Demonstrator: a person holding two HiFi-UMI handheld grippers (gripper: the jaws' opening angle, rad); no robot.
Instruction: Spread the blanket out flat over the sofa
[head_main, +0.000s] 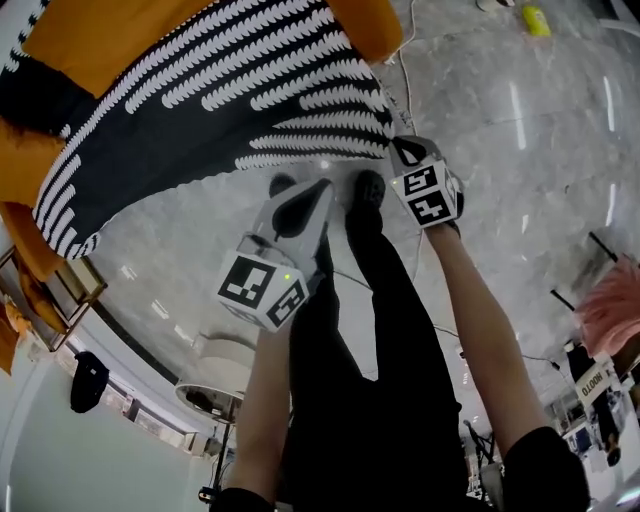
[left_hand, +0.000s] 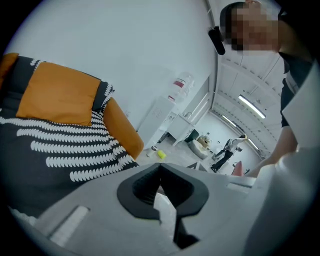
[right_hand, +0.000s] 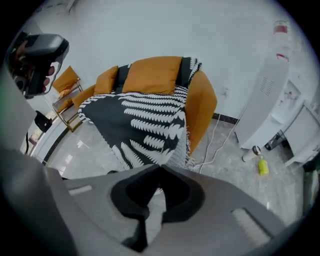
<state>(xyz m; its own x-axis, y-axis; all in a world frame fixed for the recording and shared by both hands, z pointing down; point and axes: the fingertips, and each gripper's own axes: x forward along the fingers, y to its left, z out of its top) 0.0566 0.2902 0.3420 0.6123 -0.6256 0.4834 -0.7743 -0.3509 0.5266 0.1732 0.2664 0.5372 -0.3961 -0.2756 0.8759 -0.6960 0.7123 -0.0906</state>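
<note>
Left gripper (left_hand: 160, 170): jaws together, nothing held.
Right gripper (right_hand: 160, 172): jaws together, nothing held.
Black-and-white frond-patterned blanket (right_hand: 145, 122): draped over orange fabric sofa (right_hand: 202, 107), ahead of the 2 grippers' jaws, untouched; spreading looks done, hence empty grips.

The blanket (head_main: 200, 110) is black with white feathery stripes, the sofa (head_main: 370, 25) orange, the floor (head_main: 500, 120) grey marble.

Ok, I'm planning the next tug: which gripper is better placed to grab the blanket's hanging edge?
Probably the right. In the head view the right gripper sits beside the near corner of the blanket, while the left gripper is farther off over the floor. Both are shut and empty.
</note>
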